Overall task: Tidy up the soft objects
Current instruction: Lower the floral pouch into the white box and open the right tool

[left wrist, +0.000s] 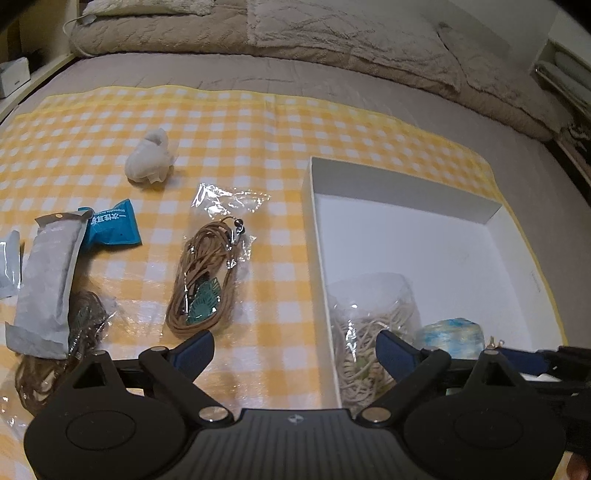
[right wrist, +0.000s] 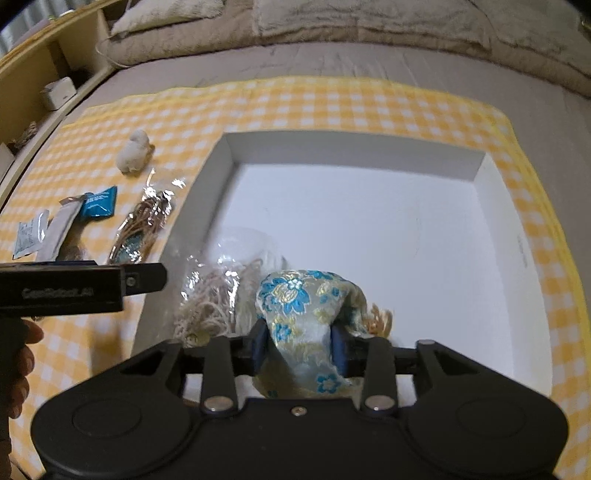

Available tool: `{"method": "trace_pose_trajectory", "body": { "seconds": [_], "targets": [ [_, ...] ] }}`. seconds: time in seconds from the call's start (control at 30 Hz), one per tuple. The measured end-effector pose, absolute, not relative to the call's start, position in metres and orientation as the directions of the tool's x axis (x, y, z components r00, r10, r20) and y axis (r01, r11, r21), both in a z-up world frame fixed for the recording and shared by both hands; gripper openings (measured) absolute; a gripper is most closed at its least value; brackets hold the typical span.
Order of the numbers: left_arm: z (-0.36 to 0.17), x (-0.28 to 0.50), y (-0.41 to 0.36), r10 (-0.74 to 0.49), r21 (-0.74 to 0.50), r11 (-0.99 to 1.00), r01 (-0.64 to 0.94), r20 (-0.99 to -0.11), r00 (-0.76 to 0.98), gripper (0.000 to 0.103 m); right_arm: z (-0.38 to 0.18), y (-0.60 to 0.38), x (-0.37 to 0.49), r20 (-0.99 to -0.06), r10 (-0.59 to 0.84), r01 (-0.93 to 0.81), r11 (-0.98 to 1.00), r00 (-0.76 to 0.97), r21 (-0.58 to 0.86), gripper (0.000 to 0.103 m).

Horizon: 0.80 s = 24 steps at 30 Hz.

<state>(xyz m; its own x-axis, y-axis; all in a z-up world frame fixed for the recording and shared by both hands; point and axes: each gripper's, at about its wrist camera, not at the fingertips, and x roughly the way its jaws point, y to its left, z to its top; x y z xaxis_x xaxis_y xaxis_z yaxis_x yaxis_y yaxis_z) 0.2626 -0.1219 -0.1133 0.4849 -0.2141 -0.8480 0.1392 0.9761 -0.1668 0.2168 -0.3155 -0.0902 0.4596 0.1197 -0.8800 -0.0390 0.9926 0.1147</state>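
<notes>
My right gripper [right wrist: 300, 345] is shut on a floral brocade pouch [right wrist: 306, 306], blue flowers on pale fabric, held over the near part of the white box [right wrist: 354, 151]. A clear bag of pale cord [right wrist: 218, 295] lies in the box beside it. My left gripper [left wrist: 293, 347] is open and empty, low over the box's left wall [left wrist: 319, 236]. On the checked cloth lie a bagged brown cord with teal leaves [left wrist: 205, 280], a white cloth bundle [left wrist: 149, 162], a teal packet [left wrist: 112, 225] and a grey pouch [left wrist: 46, 280].
A yellow-and-white checked cloth [left wrist: 240, 122] covers the bed. Beige blankets and pillows [left wrist: 332, 33] are piled at the far side. A small white sachet [right wrist: 29, 232] lies at the cloth's left. Shelving [right wrist: 44, 74] runs along the left.
</notes>
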Motion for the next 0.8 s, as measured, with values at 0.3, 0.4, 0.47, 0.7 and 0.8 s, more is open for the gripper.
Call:
{"method": "trace_pose_trajectory", "body": {
  "seconds": [0.3, 0.4, 0.47, 0.7, 0.8],
  "targets": [
    [-0.112, 0.255, -0.124, -0.196, -0.118, 0.975, 0.188, -0.853, 0.484, 0.099, -0.084, -0.325, 0.206, -0.877, 0.103, -0.005, 0.994, 0.470, 0.114, 0.074],
    [-0.107, 0.250, -0.126, -0.201, -0.111, 0.973, 0.204, -0.844, 0.497, 0.101, -0.080, -0.329, 0.200, -0.870, 0.094, -0.003, 0.994, 0.483, 0.106, 0.078],
    [-0.104, 0.246, -0.127, -0.207, -0.105, 0.969, 0.223, -0.839, 0.503, 0.101, -0.077, -0.330, 0.196, -0.865, 0.089, 0.002, 0.995, 0.494, 0.103, 0.079],
    [-0.095, 0.231, -0.125, -0.213, -0.097, 0.965, 0.242, -0.829, 0.517, 0.102, -0.062, -0.339, 0.179, -0.841, 0.085, 0.024, 0.993, 0.535, 0.116, 0.085],
    [-0.090, 0.225, -0.122, -0.219, -0.100, 0.964, 0.246, -0.822, 0.526, 0.102, -0.055, -0.340, 0.171, -0.825, 0.084, 0.026, 0.993, 0.559, 0.119, 0.087]
  ]
}}
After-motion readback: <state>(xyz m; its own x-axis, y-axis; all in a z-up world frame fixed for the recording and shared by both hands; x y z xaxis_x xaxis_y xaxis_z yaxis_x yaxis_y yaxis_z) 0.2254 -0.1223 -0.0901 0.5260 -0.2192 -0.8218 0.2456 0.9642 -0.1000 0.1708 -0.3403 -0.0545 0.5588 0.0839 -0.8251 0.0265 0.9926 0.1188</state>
